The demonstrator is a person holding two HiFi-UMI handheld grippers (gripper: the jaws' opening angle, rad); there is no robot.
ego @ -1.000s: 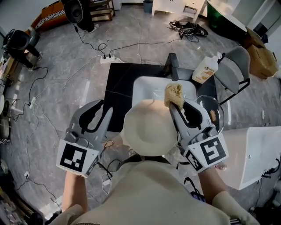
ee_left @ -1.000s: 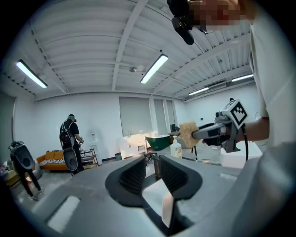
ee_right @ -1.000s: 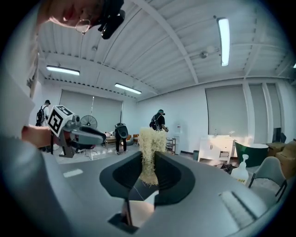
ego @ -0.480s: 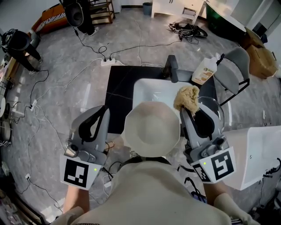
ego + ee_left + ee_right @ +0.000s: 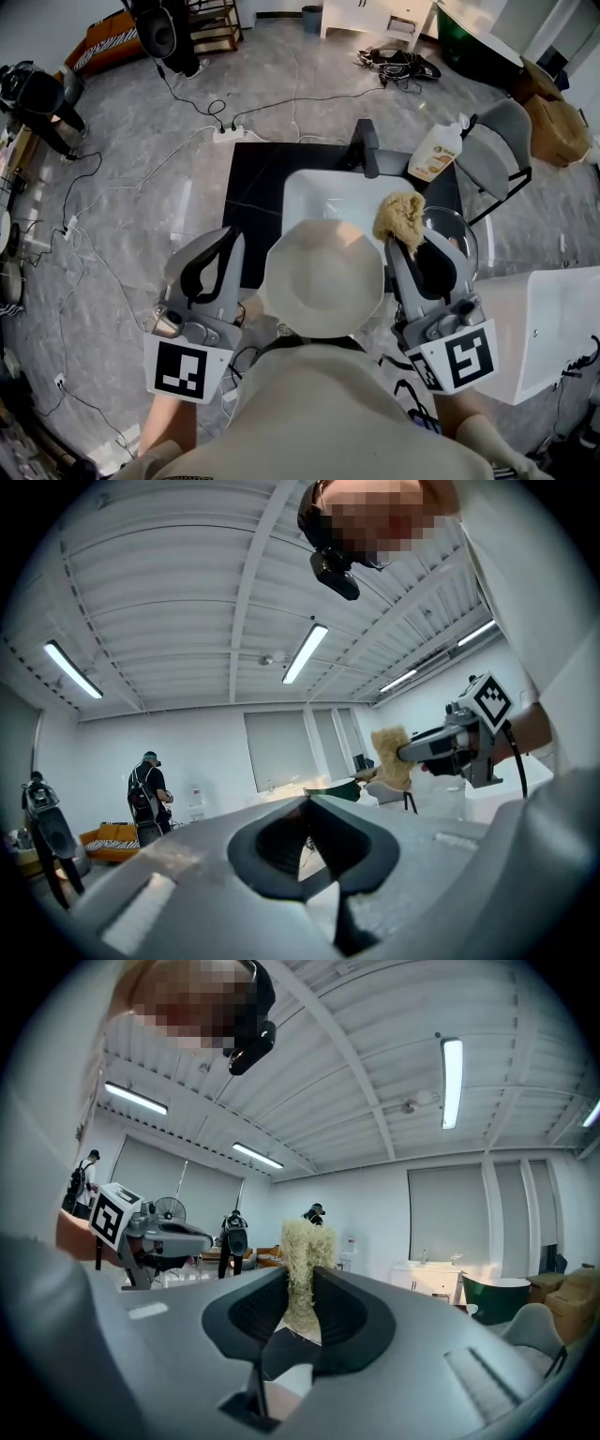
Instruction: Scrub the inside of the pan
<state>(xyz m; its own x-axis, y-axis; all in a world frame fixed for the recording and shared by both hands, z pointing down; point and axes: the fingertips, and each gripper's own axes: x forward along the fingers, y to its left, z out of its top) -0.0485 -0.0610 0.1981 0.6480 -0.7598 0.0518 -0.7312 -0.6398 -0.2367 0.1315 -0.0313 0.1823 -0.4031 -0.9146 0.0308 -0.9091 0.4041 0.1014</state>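
Black countertop point(image 5: 255, 183), inset white sink point(image 5: 323, 197), soap bottle point(image 5: 437, 150), glass pan point(image 5: 467, 234)

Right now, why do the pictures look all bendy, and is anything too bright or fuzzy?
Head view: the wide lens bows the floor, and the person's hat covers the middle. Left gripper view: black corners, curved ceiling beams, glaring strip lamps, a soft close-up left gripper. Right gripper view: same bending; the scrubber in the right gripper looks fairly sharp.
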